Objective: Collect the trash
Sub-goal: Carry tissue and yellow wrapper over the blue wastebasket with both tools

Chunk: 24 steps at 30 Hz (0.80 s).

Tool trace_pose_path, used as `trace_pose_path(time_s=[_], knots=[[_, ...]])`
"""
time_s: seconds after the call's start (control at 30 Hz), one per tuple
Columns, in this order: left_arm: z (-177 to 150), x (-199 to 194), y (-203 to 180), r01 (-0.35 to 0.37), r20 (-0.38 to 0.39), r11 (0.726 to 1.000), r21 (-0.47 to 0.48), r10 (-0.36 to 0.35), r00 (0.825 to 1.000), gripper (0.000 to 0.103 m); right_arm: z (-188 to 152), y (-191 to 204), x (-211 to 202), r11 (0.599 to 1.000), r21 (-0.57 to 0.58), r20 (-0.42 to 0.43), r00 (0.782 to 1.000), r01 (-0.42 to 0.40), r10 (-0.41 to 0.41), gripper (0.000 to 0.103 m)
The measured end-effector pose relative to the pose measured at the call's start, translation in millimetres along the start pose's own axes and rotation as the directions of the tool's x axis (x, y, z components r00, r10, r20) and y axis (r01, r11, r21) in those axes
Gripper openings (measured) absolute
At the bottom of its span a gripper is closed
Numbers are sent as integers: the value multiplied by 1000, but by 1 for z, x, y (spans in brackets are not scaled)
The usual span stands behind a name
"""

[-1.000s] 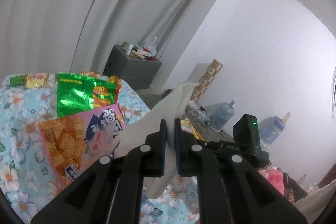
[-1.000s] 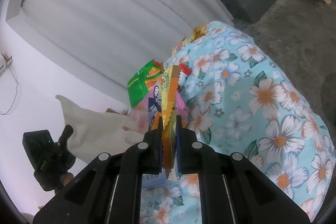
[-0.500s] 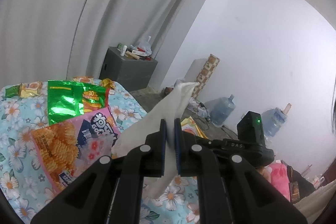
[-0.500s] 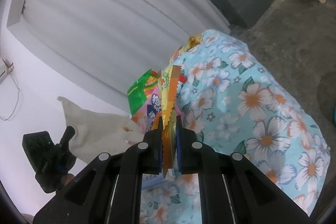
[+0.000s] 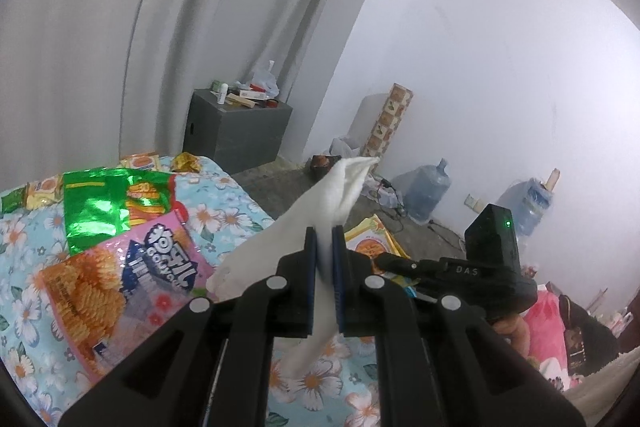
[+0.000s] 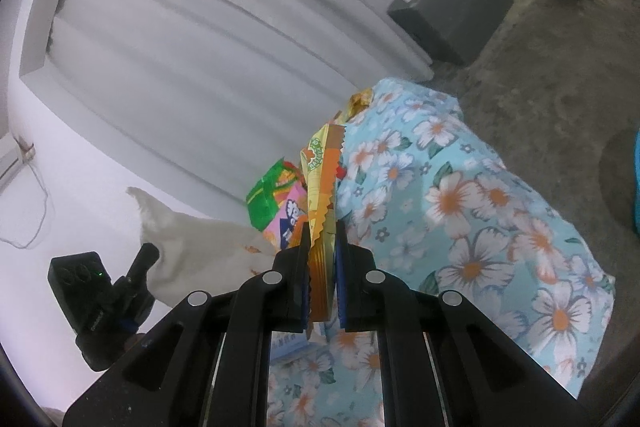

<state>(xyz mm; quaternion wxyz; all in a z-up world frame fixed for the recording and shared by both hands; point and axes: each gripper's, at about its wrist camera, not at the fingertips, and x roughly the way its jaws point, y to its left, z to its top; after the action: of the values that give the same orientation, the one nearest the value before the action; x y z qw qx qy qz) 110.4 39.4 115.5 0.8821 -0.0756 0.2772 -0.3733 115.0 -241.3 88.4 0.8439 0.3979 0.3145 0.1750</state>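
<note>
My left gripper is shut on a white cloth bag, held up above the flowered bed; the bag also shows in the right wrist view. My right gripper is shut on a yellow-orange snack wrapper, held upright above the bed; its edge shows in the left wrist view. A pink snack bag and a green snack bag lie on the bed, with small wrappers near the far edge.
The flowered blue bedsheet drops to a grey floor. A dark grey cabinet with clutter stands by the curtain. Water bottles stand along the white wall.
Both grippers have lifted higher above the bed, each keeping its hold. The bed and snack bags sit lower in both views.
</note>
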Motion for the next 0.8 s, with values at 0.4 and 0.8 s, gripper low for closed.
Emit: trace_pose_path(time_s=[0.4,0.8], knots=[[10,47,-47,62,-58,995,71,-58,997,7,7,-28,-50,999,52,86,996,-2,-3,8],[16,148,-98,189,-208,979,79,-169,963,7,18,-83,-105,982,165,212,969,90,-124,8]])
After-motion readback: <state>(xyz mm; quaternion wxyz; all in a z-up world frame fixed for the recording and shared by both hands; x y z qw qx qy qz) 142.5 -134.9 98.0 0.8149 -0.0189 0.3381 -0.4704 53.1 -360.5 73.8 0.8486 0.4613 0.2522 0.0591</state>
